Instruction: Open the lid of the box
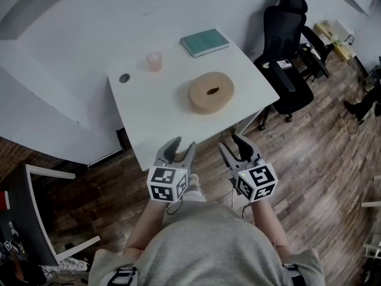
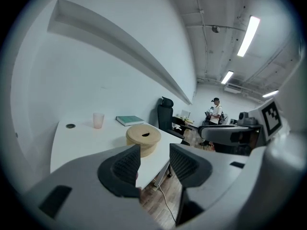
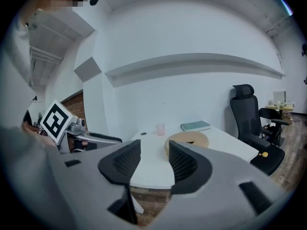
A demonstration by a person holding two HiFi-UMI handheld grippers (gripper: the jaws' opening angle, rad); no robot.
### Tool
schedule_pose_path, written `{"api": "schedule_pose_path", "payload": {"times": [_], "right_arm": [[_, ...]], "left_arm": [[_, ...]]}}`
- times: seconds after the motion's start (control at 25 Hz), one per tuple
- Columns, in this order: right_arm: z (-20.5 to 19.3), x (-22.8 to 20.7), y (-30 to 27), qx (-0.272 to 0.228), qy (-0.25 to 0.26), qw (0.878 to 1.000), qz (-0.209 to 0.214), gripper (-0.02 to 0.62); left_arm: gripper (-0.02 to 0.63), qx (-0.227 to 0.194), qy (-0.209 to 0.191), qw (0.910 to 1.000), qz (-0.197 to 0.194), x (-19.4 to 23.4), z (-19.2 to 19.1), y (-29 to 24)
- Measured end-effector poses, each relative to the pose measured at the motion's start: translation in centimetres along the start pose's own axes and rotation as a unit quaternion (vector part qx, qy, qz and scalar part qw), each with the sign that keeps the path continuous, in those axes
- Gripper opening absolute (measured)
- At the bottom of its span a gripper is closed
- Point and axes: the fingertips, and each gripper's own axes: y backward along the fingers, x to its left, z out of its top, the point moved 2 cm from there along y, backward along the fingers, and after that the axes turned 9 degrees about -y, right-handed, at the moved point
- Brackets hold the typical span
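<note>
A round tan box (image 1: 211,92) with a lid that has a slot in its middle sits on the white table (image 1: 149,115), right of centre; the same box (image 2: 143,138) shows in the left gripper view and as the box (image 3: 188,140) in the right gripper view. My left gripper (image 1: 183,148) hangs off the table's near edge, open and empty. Beside it my right gripper (image 1: 232,142) is open too, with nothing between its fingers. Both are well short of the box.
On the table stand a pink cup (image 1: 154,61), a green book (image 1: 205,42) at the far right corner, and a small dark disc (image 1: 124,77). A black office chair (image 1: 286,46) is right of the table. A person (image 2: 215,112) stands far off. Wood floor lies below.
</note>
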Motion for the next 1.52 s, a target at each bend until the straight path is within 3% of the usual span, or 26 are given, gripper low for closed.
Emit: {"api": "schedule_pose_path", "payload": {"times": [0.6,1.0,1.24,1.52], "right_arm": [[1.6,-3.1,-9.2,0.030,0.037,0.999,-0.002,0.186],[0.1,-5.6,-14.5,0.093,0.096,0.991,-0.001,0.186],[-2.1,-6.6,-16.7,0.147,0.153,0.977,0.010,0.186],[-4.3,-7.9,-18.5,0.215,0.246,0.945,0.022,0.186]], "left_arm": [[0.175,0.034,0.002,0.9991,-0.024,5.6,-0.4,-7.2],[0.184,0.073,-0.003,0.9954,-0.061,7.3,-2.2,-12.0],[0.195,0.104,-0.015,0.9910,-0.083,7.3,-4.2,-14.6],[0.226,0.135,-0.027,0.9863,-0.090,7.5,-6.1,-17.8]]}}
